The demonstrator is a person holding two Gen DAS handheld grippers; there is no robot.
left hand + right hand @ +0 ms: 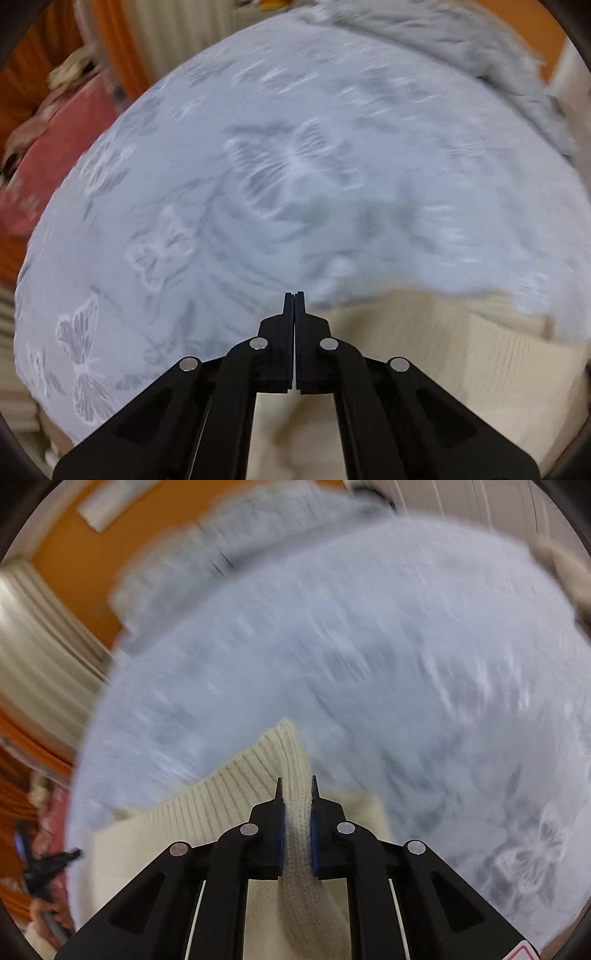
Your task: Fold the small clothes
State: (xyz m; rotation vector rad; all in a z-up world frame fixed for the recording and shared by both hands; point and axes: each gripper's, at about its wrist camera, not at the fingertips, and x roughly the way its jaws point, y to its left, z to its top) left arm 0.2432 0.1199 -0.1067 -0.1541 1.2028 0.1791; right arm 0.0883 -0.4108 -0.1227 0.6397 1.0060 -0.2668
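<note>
A cream ribbed knit garment (236, 786) lies on a pale blue bedsheet with butterfly prints (369, 664). My right gripper (295, 786) is shut on a fold of the garment's ribbed edge, which runs back between the fingers. In the left wrist view the same cream garment (424, 350) lies at the lower right on the bedsheet (258, 184). My left gripper (294, 295) is shut with nothing visible between the fingers, its tips at the garment's edge. Both views are blurred by motion.
A grey fluffy blanket (461, 48) lies at the bed's far side and also shows in the right wrist view (221, 535). A red item (62, 140) sits beside the bed at left. Orange walls and pale curtains surround the bed.
</note>
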